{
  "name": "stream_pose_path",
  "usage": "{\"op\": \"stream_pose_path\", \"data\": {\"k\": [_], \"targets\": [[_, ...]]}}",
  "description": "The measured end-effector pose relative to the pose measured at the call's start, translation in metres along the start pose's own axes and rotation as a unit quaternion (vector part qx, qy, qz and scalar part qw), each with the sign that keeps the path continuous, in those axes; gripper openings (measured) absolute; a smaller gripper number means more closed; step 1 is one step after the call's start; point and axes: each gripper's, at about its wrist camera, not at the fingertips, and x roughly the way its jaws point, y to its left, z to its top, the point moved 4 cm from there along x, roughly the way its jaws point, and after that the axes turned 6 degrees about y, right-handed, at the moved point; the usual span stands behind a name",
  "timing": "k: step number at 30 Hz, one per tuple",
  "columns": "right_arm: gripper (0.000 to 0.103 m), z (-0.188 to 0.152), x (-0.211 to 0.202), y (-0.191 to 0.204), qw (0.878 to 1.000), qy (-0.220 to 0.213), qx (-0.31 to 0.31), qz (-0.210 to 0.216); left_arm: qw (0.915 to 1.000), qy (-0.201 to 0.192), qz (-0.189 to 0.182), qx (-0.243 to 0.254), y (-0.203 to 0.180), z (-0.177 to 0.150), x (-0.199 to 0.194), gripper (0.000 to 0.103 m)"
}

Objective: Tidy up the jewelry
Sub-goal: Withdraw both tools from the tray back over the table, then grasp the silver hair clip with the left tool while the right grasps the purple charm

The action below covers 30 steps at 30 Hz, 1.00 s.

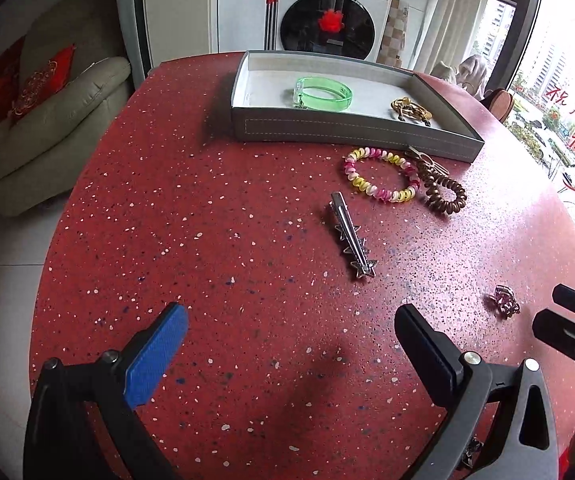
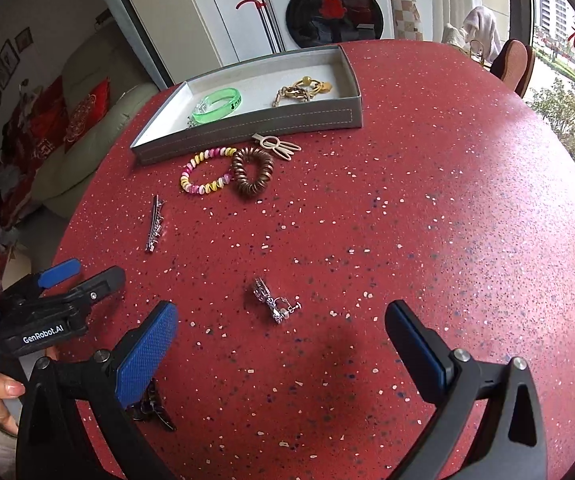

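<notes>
A grey tray at the table's far side holds a green bangle and a gold bead bracelet. In front of it lie a pink-yellow coil tie, a brown coil tie and a beige clip. A silver spiked hair clip lies mid-table. A small crystal piece lies nearer. My left gripper is open and empty. My right gripper is open, just short of the crystal piece.
A dark claw clip lies under my right gripper's left finger. The round red speckled table ends near a beige sofa on the left. A washing machine and a window stand beyond.
</notes>
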Motion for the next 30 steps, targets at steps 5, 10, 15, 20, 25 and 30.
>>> {"op": "stream_pose_path", "data": {"k": [5, 10, 15, 20, 25, 30], "targets": [[0.102, -0.002, 0.006, 0.004, 1.000, 0.003, -0.014, -0.012, 1.0000, 0.001, 0.002, -0.005, -0.009, 0.013, 0.010, 0.103], [0.090, 0.000, 0.014, 0.007, 1.000, 0.008, -0.018, -0.018, 0.9999, 0.008, 0.006, -0.002, -0.016, 0.020, 0.022, 0.103], [0.075, 0.002, 0.021, 0.014, 0.999, 0.014, -0.037, -0.020, 0.9998, -0.001, 0.018, 0.008, -0.019, 0.022, 0.027, 0.103], [0.071, 0.003, 0.025, 0.020, 0.998, 0.011, -0.056, -0.032, 0.9992, -0.010, 0.033, 0.019, -0.021, 0.024, 0.028, 0.099], [0.055, 0.003, 0.026, 0.025, 0.996, 0.009, -0.075, -0.048, 0.9991, -0.012, 0.032, 0.025, -0.026, 0.029, 0.028, 0.086], [0.040, 0.001, 0.025, 0.028, 0.994, 0.009, -0.091, -0.052, 0.9991, -0.013, 0.026, 0.031, -0.031, 0.030, 0.027, 0.070]]}}
